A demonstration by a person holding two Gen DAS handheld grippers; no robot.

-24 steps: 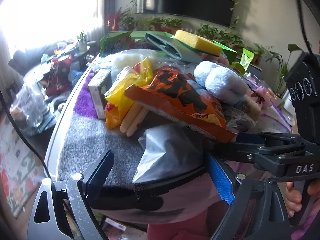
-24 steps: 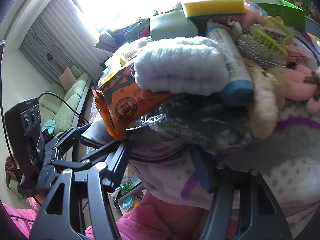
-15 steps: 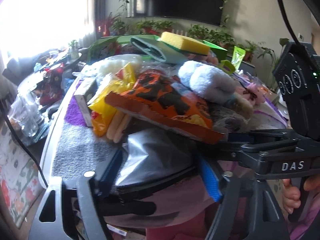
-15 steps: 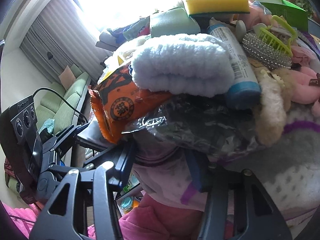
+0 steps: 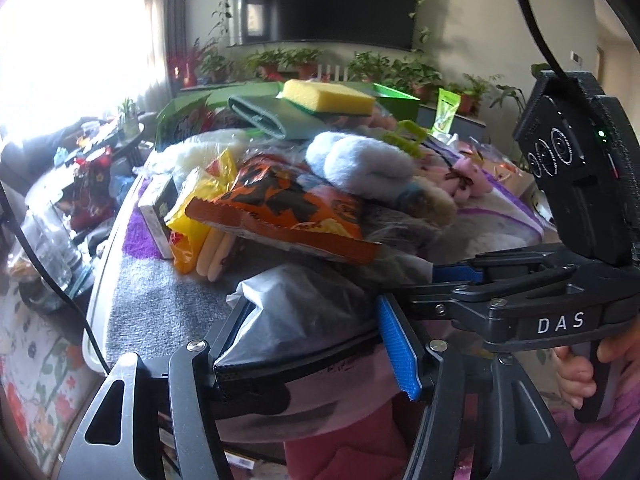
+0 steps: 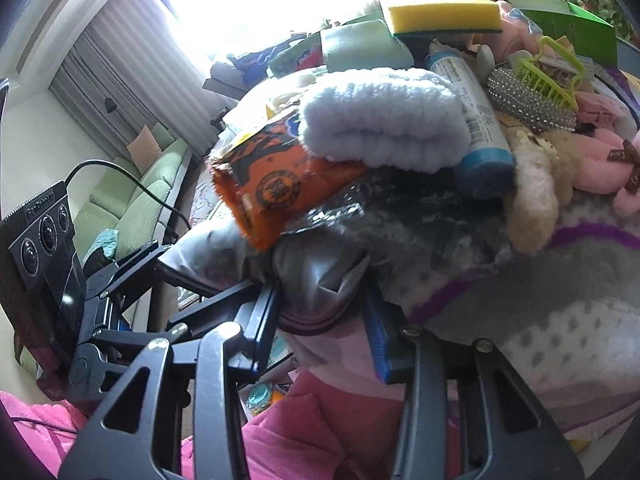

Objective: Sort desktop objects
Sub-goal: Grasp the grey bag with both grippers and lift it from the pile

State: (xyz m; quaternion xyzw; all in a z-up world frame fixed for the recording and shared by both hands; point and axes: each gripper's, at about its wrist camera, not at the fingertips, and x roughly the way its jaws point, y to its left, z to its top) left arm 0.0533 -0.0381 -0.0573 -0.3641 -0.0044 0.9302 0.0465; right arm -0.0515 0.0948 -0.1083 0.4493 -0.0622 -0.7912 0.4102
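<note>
A grey plastic pouch (image 5: 296, 292) with a dark zip edge lies at the near edge of the table, partly under an orange snack bag (image 5: 288, 208). My left gripper (image 5: 314, 310) is shut on the pouch's near edge, one pad at each end of the zip. From the right, my right gripper (image 5: 416, 282) pinches the same pouch. In the right wrist view the pouch (image 6: 320, 268) sits crumpled between the right gripper's (image 6: 322, 292) pads, with the left gripper (image 6: 168, 264) on its left side. Most of the pouch's far part is hidden under the snack bag (image 6: 276, 192).
The pile behind holds a pale blue fluffy towel (image 6: 380, 124), a yellow sponge (image 6: 440, 12), a blue-capped tube (image 6: 476, 120), a green comb (image 6: 552, 68), a pink plush (image 6: 612, 164) and a yellow packet (image 5: 196, 204). A grey and purple cloth (image 5: 160, 300) covers the table.
Both pairs of jaws have narrowed onto the grey pouch, which now bunches up between the pads. Both cameras have edged a little closer to the pile.
</note>
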